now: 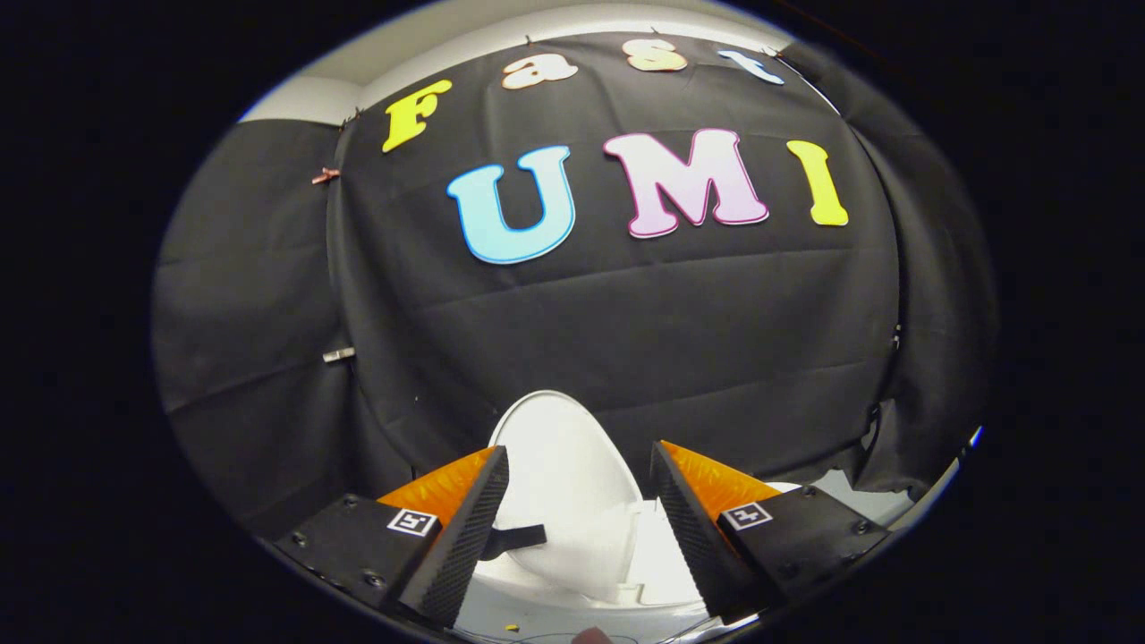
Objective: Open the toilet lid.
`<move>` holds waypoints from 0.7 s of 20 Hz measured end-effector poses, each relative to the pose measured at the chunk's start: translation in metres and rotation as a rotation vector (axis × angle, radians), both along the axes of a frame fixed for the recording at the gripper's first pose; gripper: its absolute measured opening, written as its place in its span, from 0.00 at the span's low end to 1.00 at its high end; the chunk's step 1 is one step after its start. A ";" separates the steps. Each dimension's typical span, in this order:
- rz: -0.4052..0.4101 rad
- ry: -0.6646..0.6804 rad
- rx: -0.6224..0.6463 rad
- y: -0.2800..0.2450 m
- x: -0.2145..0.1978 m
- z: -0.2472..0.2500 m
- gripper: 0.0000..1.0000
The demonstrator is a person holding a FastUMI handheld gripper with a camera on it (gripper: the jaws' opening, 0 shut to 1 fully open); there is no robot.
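- Markers: a small square black-and-white coded tag sits on the left finger mount (412, 522) and another on the right finger mount (747, 515); neither carries letters that can be read.
- Toilet lid (564, 465), white and oval, shows between and beyond the two fingers. It is raised, its rounded far end pointing up and away toward the booth's black cloth wall (626, 322), with its long axis running from the near hinge area up to that far tip.
- Lid's broad pale face is turned toward the camera and tilts slightly to the left.
- Near its lower left edge, a short dark strap or tab (514, 539) sticks out from the lid toward the left finger; whether it touches the finger I cannot tell.
- White toilet body (657, 559) lies below and to the right of the lid, with a paler ledge extending to the right behind the right finger.
- Gripper (580, 465) has its fingers spread wide, with the lid visible in the gap. Neither finger visibly presses on the lid's surface, so nothing is clamped.
- Left fingertip (487, 501) lies just beside the lid's left edge; the right fingertip (671, 501) stands a little apart from the lid's right side.
- Small metal clip (338, 355) and a copper-coloured pin (326, 175) hold the cloth at far left.
- Pale ceiling strip (537, 22) shows above the cloth.
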State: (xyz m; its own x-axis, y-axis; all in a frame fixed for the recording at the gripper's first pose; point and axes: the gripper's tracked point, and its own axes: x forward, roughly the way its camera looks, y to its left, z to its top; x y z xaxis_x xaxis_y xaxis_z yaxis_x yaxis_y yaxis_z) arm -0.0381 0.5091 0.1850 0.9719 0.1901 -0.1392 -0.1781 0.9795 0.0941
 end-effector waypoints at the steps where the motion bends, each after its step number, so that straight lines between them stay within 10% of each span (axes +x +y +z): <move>1: -0.006 -0.010 -0.002 -0.014 0.000 0.003 0.99; 14: -0.100 -0.107 -0.078 -0.214 0.029 -0.045 0.99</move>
